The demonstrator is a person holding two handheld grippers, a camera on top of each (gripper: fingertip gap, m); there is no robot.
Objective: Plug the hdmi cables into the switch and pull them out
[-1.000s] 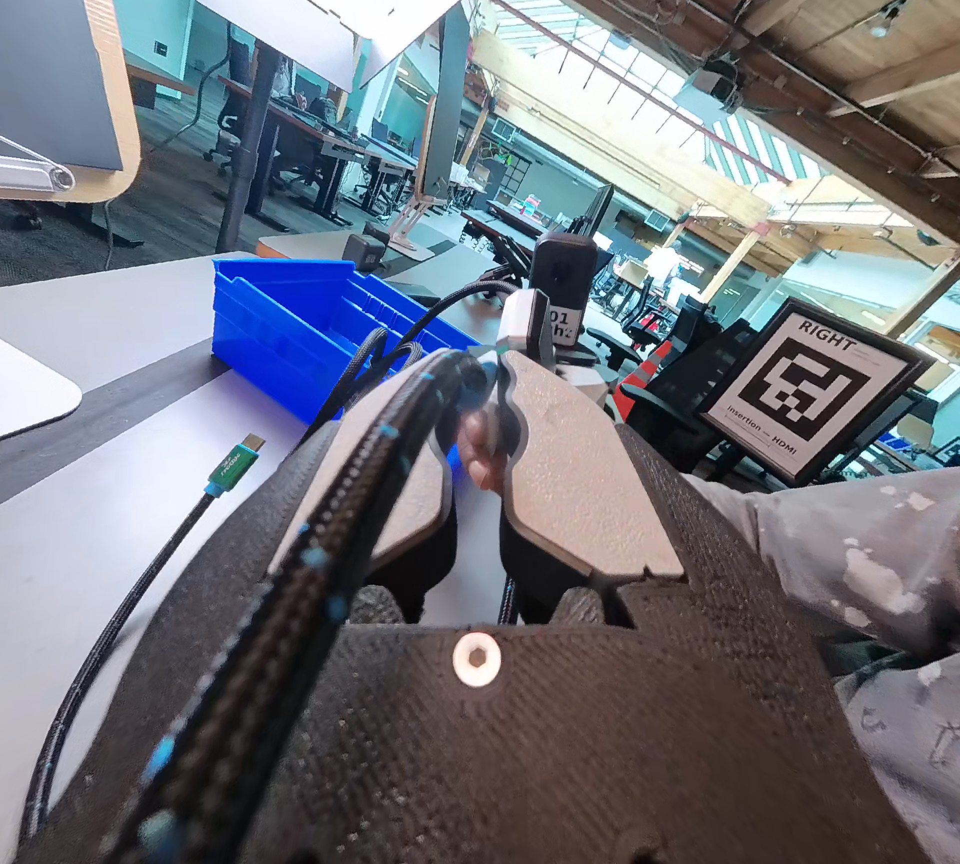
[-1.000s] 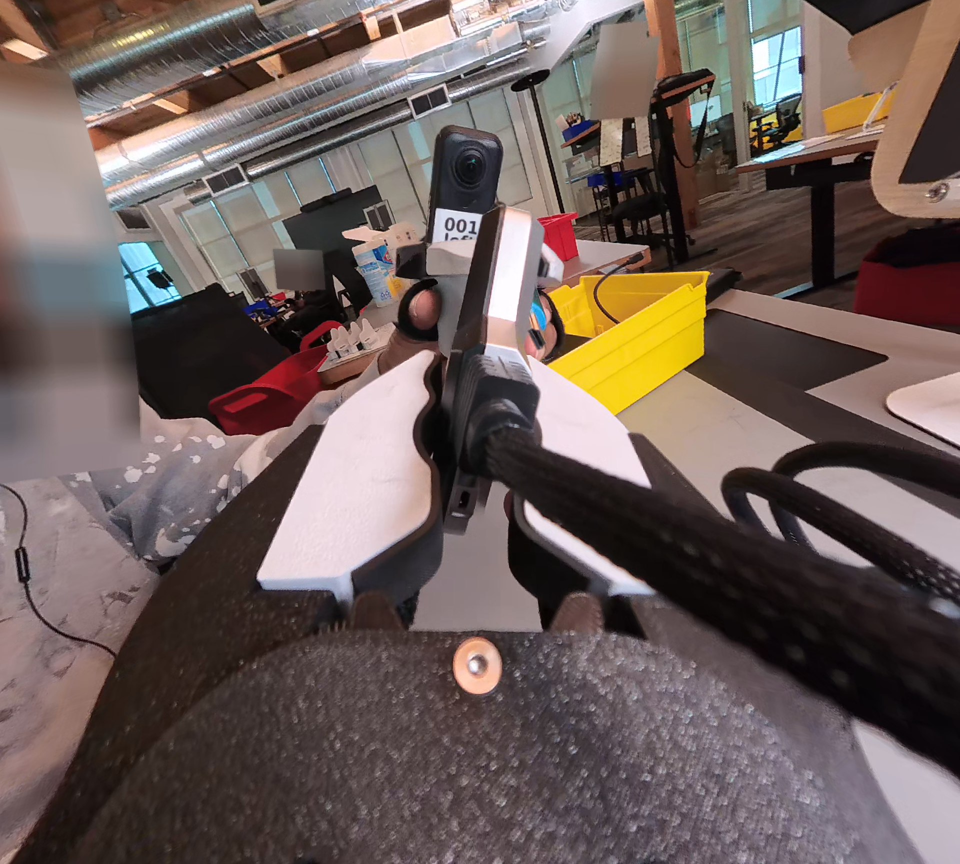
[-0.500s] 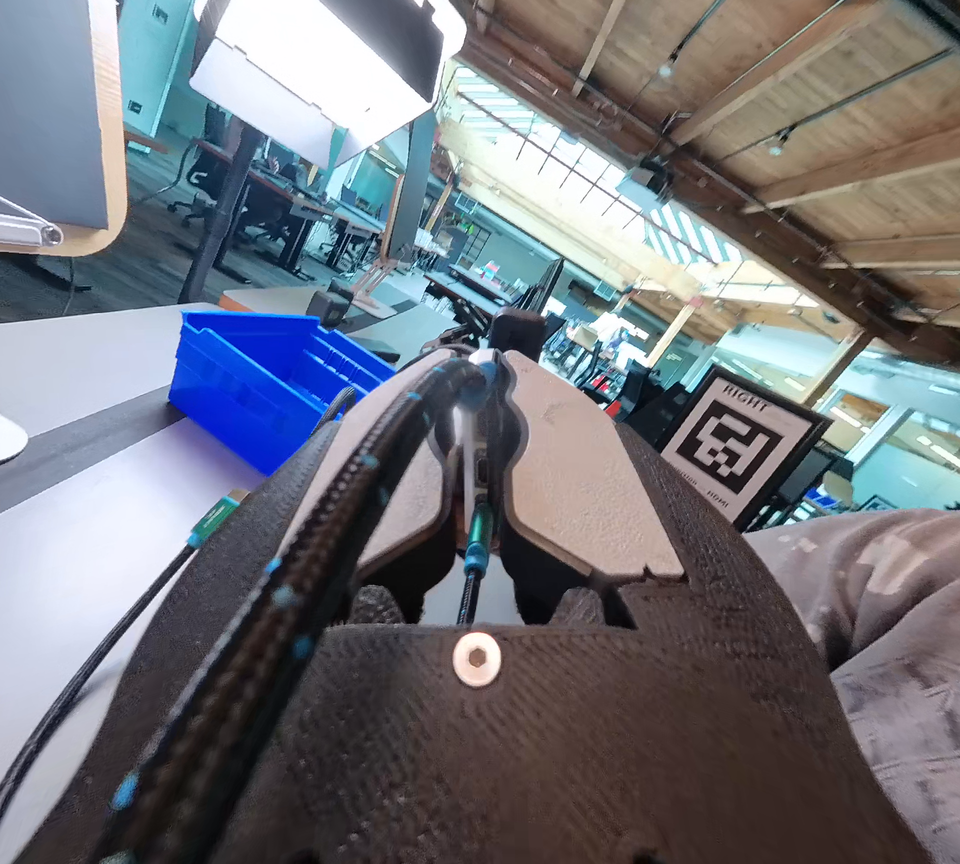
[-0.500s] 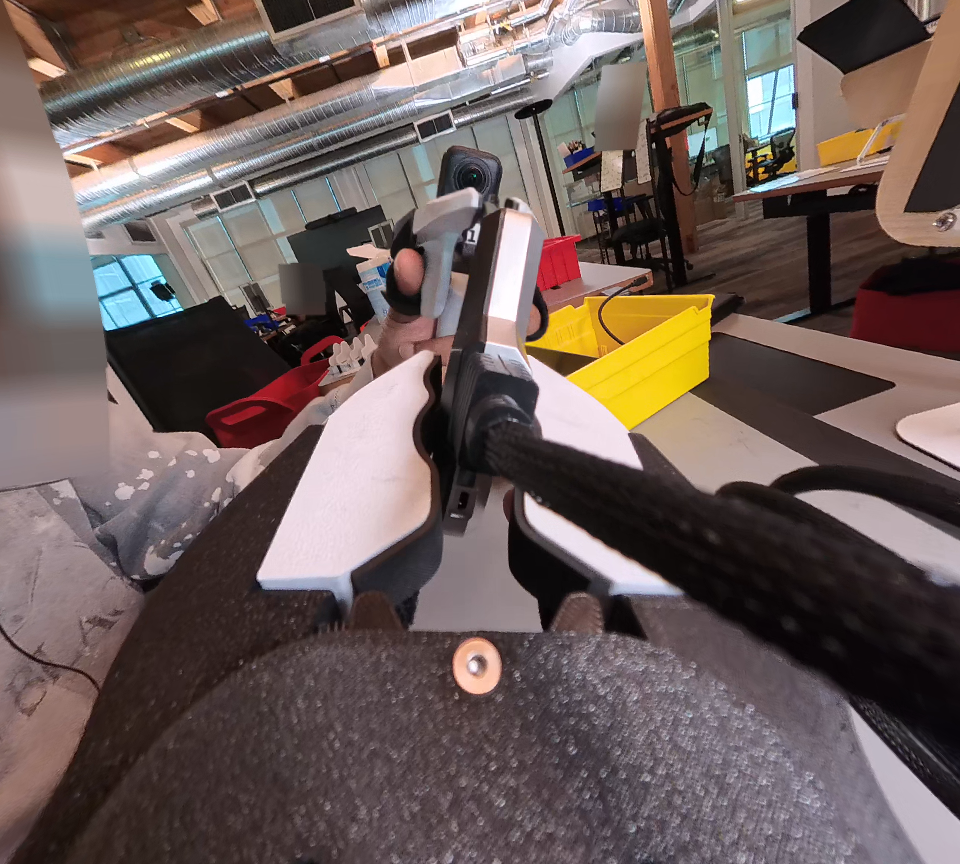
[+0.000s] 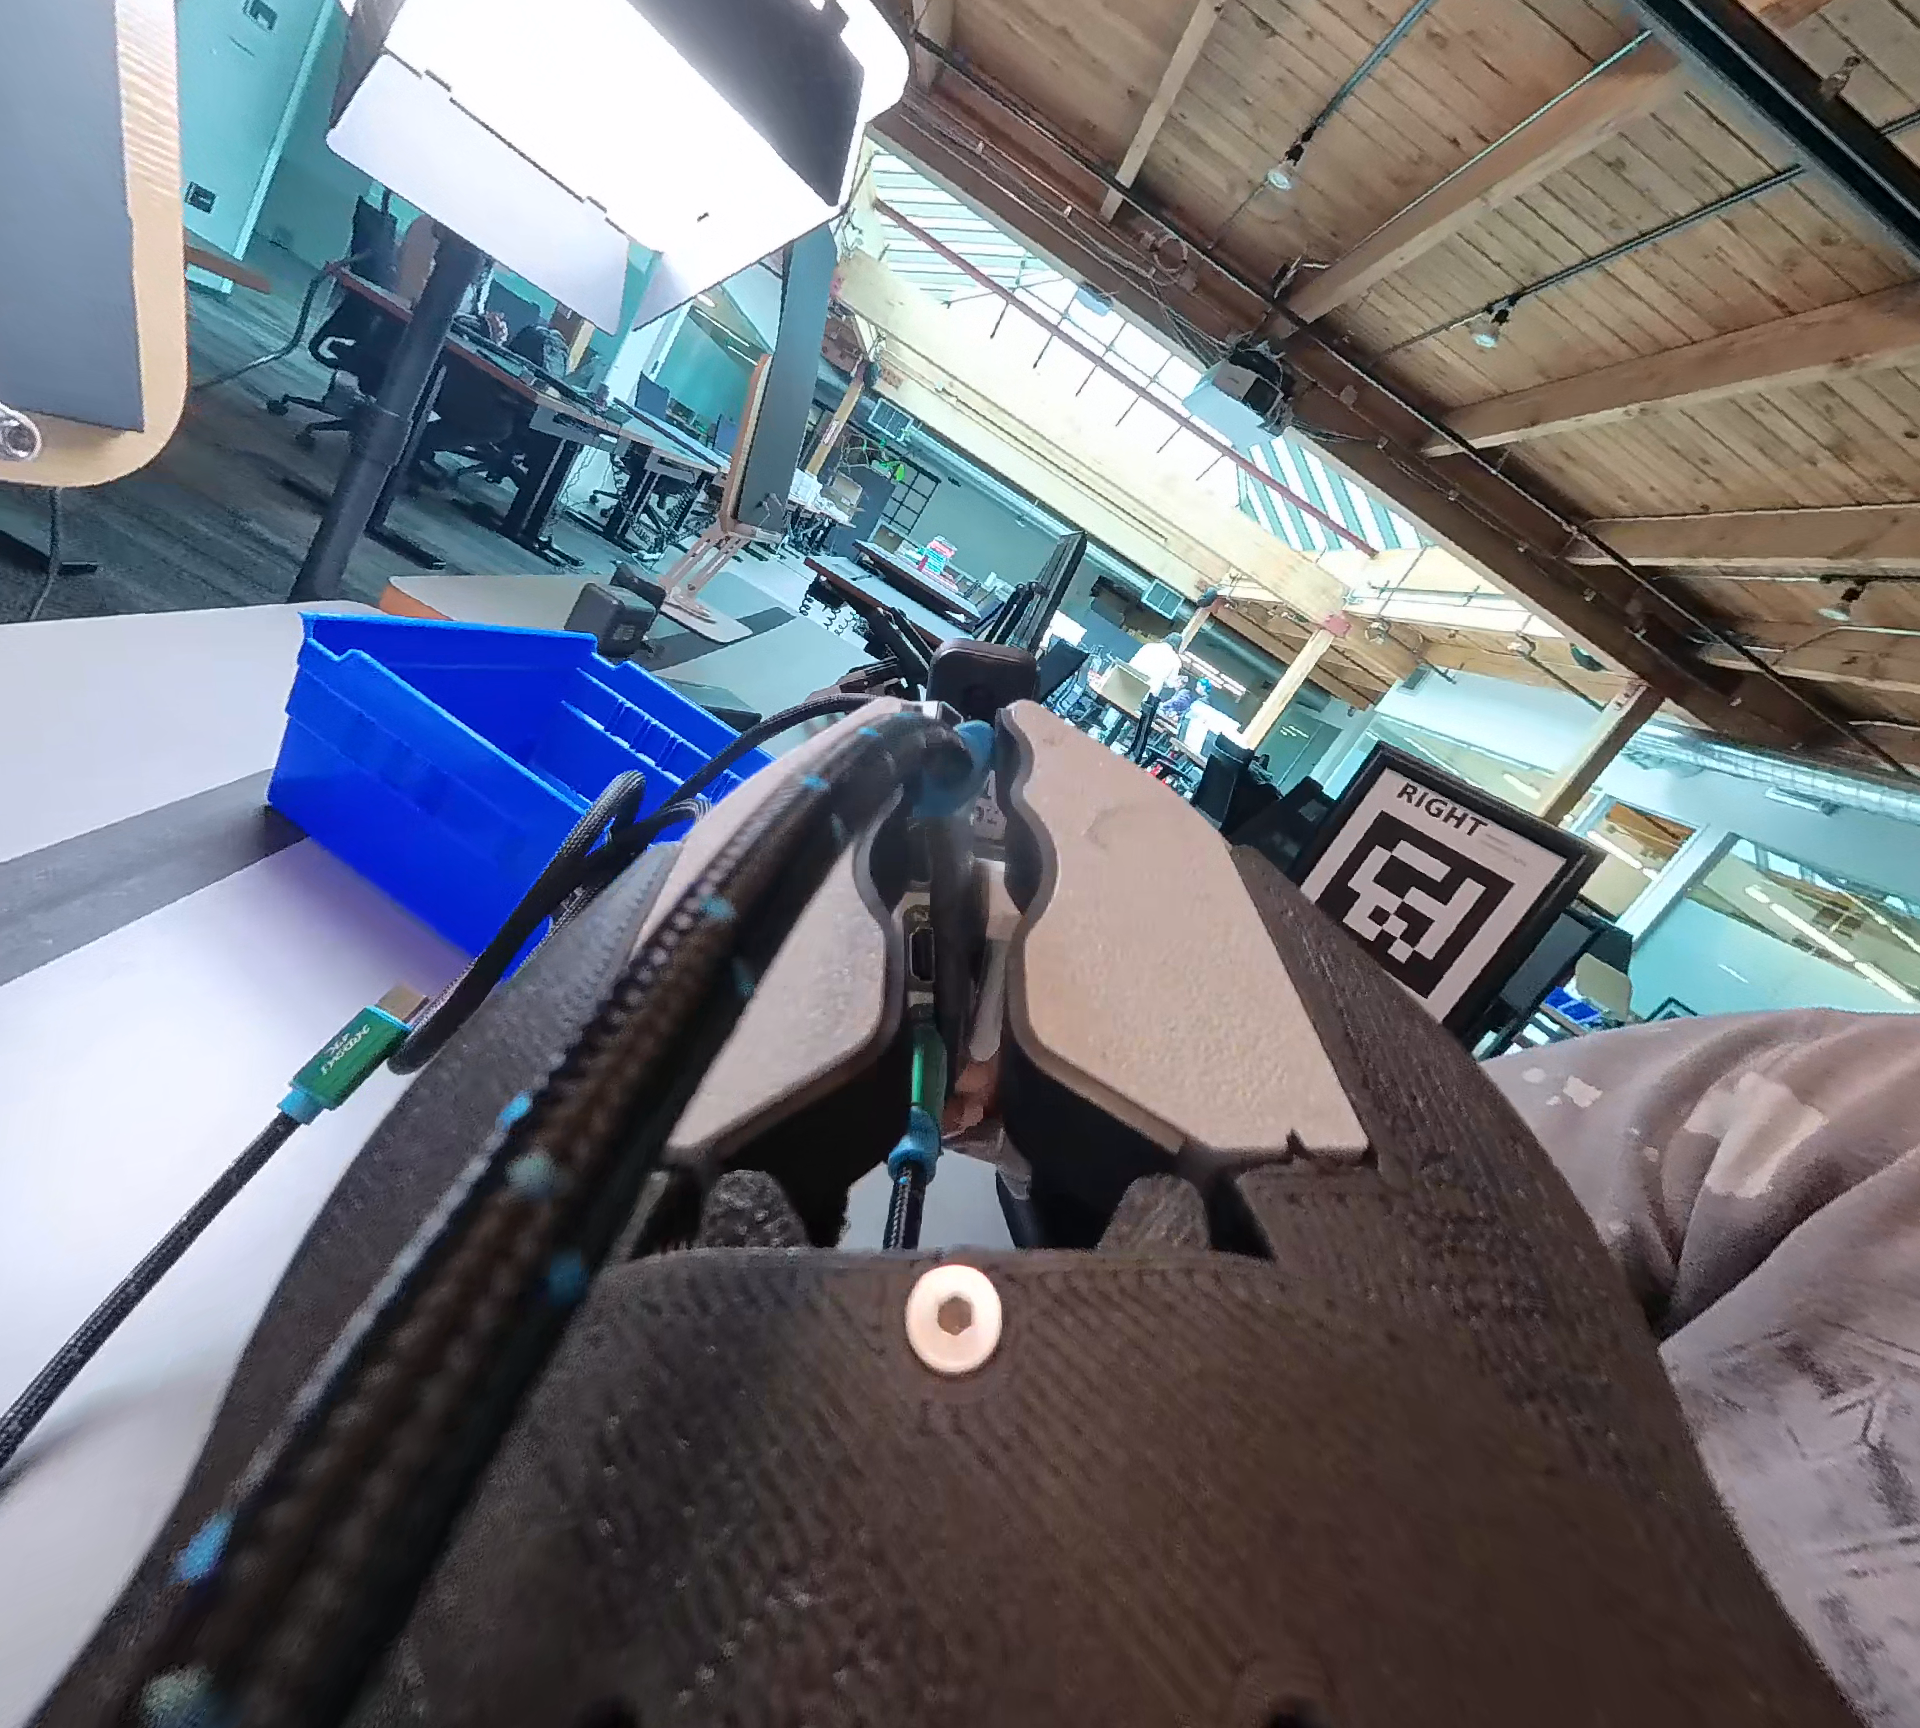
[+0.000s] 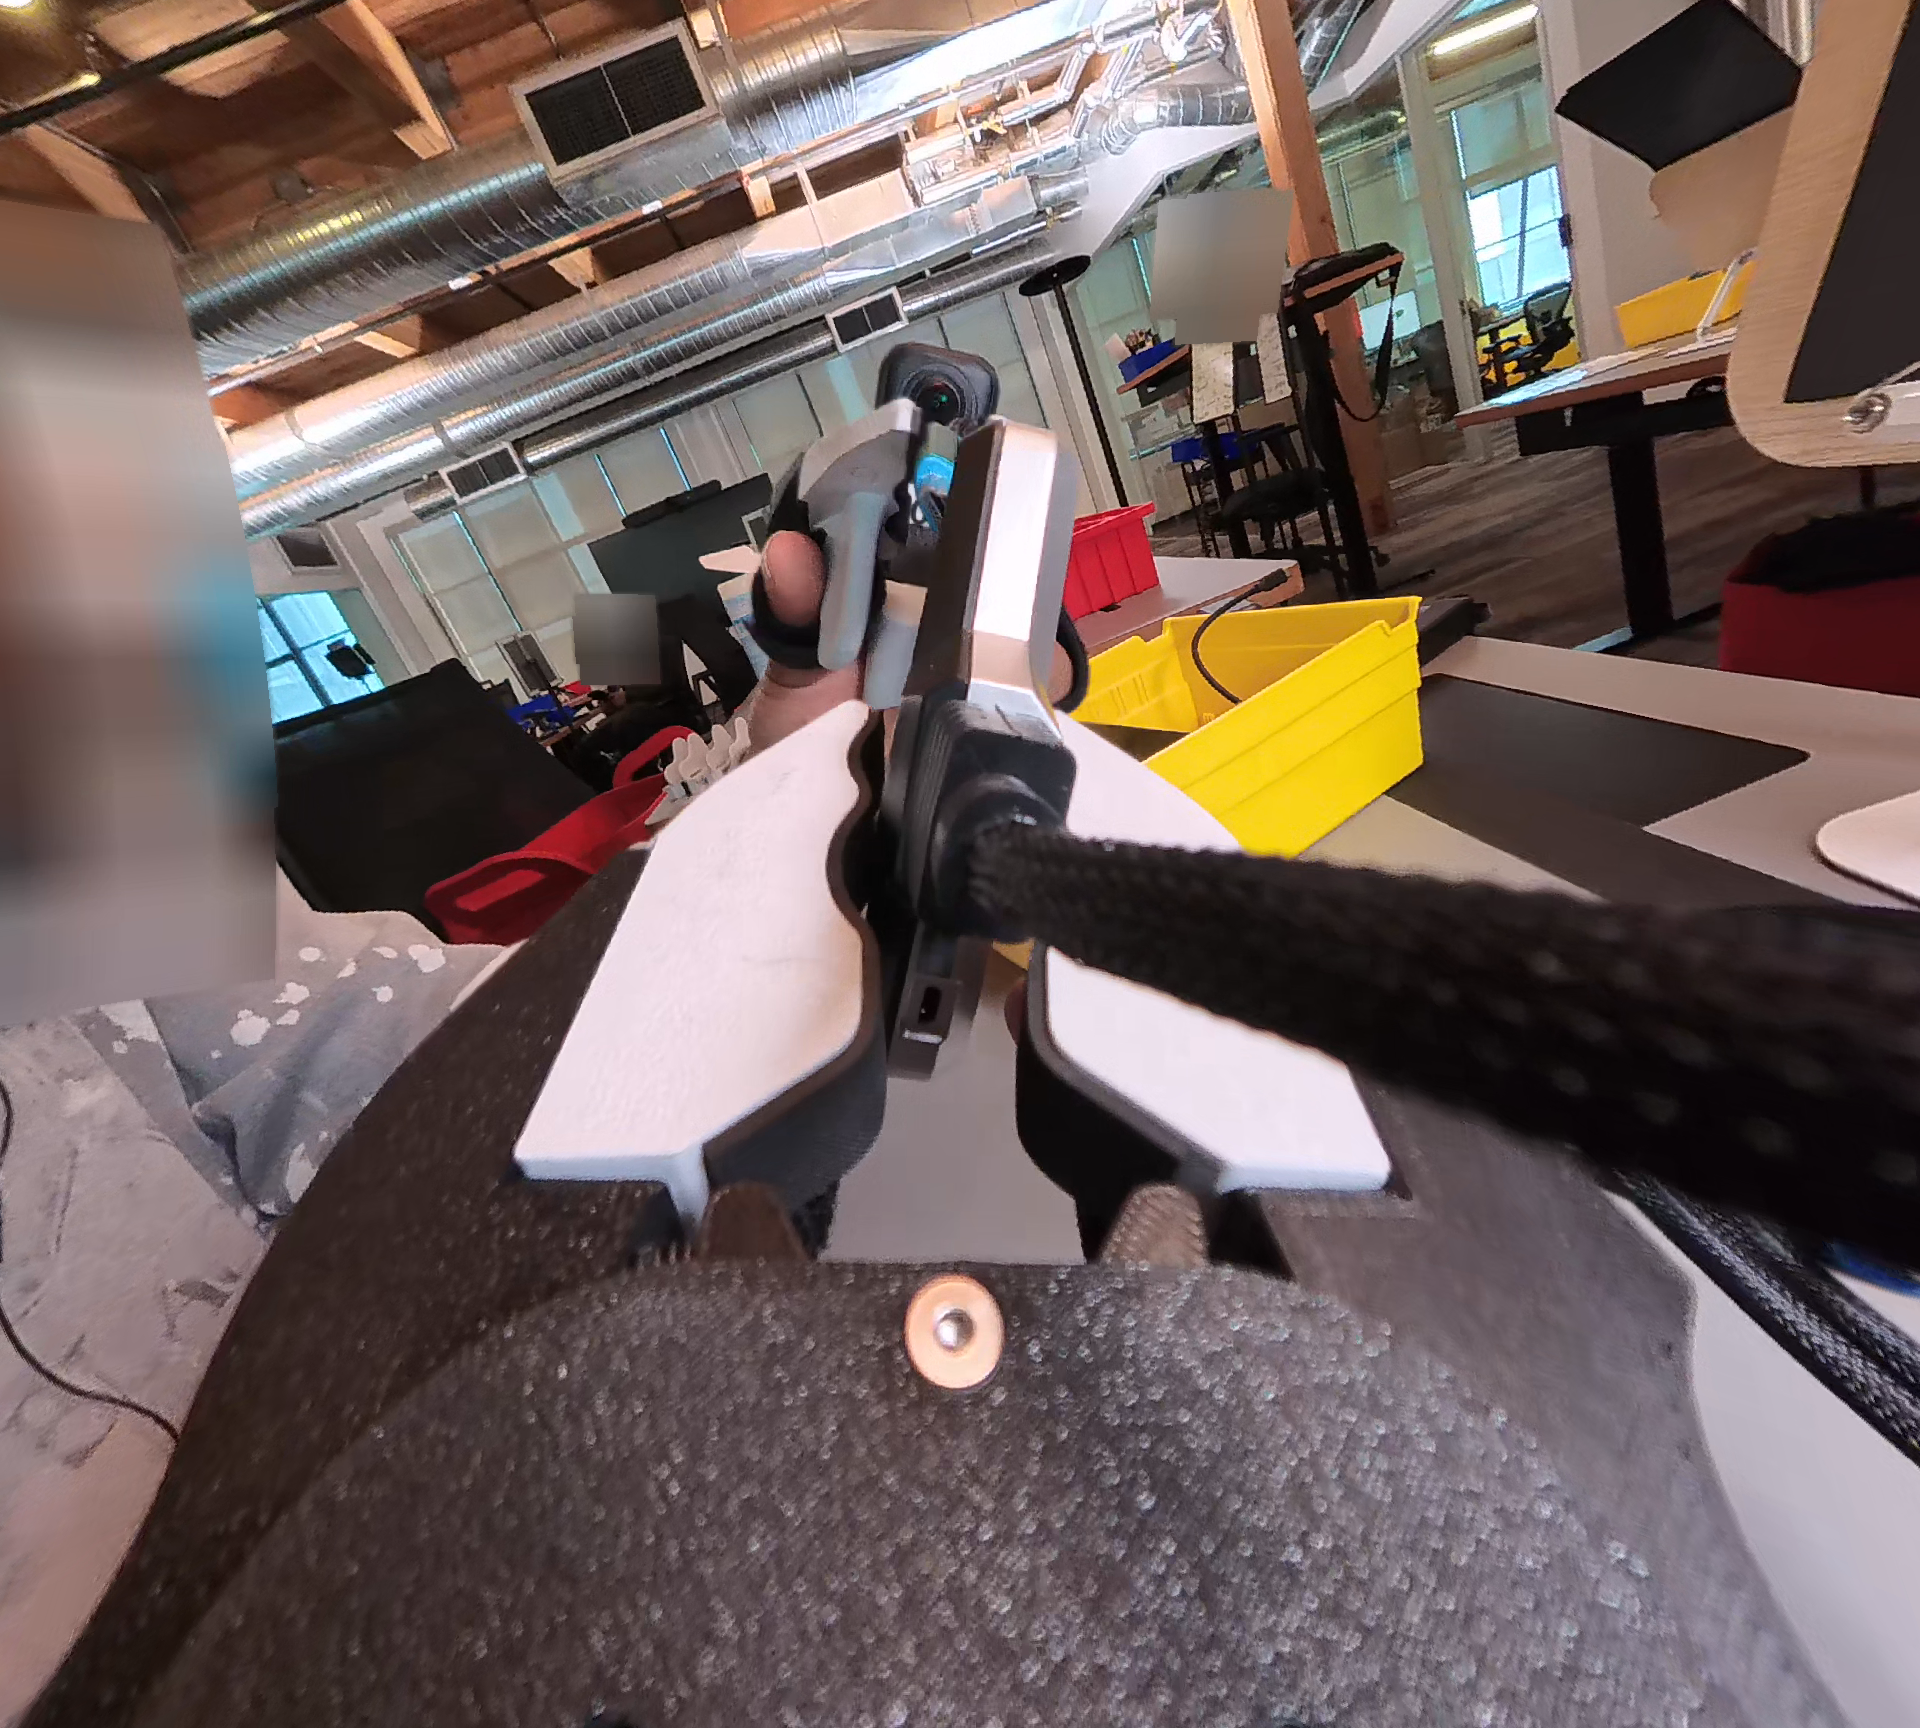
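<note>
My right gripper (image 6: 966, 743) is shut on the HDMI switch (image 6: 1023, 556), a silver and black box held upright on edge. A thick black braided cable (image 6: 1455, 961) is plugged into the switch's near side. My left gripper (image 5: 982, 743) is shut on the blue plug (image 5: 951, 774) of a black cable with blue flecks (image 5: 665, 982). The plug touches the switch's top end; I cannot tell whether it is seated. The switch (image 5: 925, 940) shows between my left fingers, with a green-plugged cable (image 5: 925, 1070) in it. The left gripper also shows in the right wrist view (image 6: 857, 556).
A blue bin (image 5: 468, 743) stands on the grey table, and a loose green plug (image 5: 348, 1050) lies in front of it. A yellow bin (image 6: 1299, 702) stands to the right. A framed marker board (image 5: 1434, 899) and a person's sleeve (image 5: 1714, 1159) are close by.
The two grippers have come together. The switch, held apart from my left gripper a second ago, now sits between its fingers with the blue plug against it. Both views have tilted upward.
</note>
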